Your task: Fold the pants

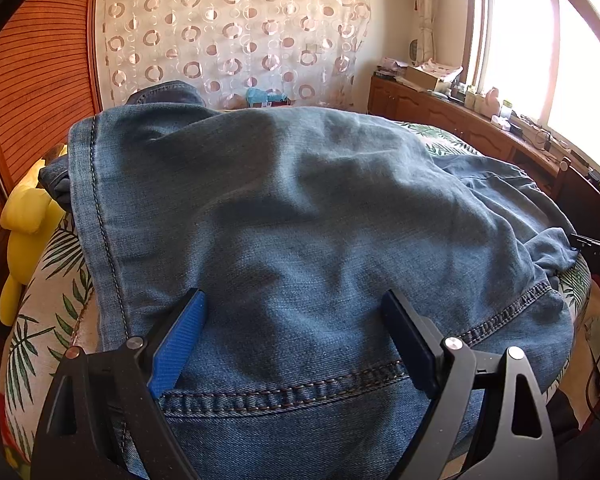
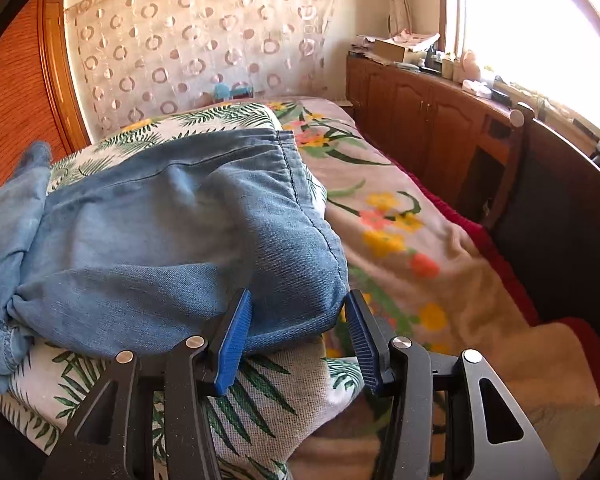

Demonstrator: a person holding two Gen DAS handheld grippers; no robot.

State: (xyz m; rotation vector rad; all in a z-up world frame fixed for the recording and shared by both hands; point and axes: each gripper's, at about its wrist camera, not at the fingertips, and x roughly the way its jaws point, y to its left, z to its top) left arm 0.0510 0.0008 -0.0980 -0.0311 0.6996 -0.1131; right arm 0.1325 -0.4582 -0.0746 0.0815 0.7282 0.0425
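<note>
Black two-finger left gripper [image 1: 294,308] with blue ribbed pads sits nearest the lens, its jaws spread wide over the denim, gripping nothing; whether the pads touch the cloth cannot be told.

Largest in view is the bed with its white, green-leaf-printed cover [image 2: 260,392], and beside that a pinkish blanket with yellow and orange flowers [image 2: 400,216] running along the bed's right edge.

On the leaf-printed cover lie the faded blue denim pants [image 1: 300,208], rumpled and spread across most of the surface in the left wrist view, a stitched hem running along their left side and a heavy double-stitched seam close under the left gripper. In the right wrist view one trouser leg reaches toward the near right corner of the cover.

Similar in build, the right gripper [image 2: 298,304] has its jaws partly apart, straddling the rounded end of that leg without clamping it.

A yellow plush toy [image 1: 28,216] lies at the bed's left edge, beside the pants.
</note>
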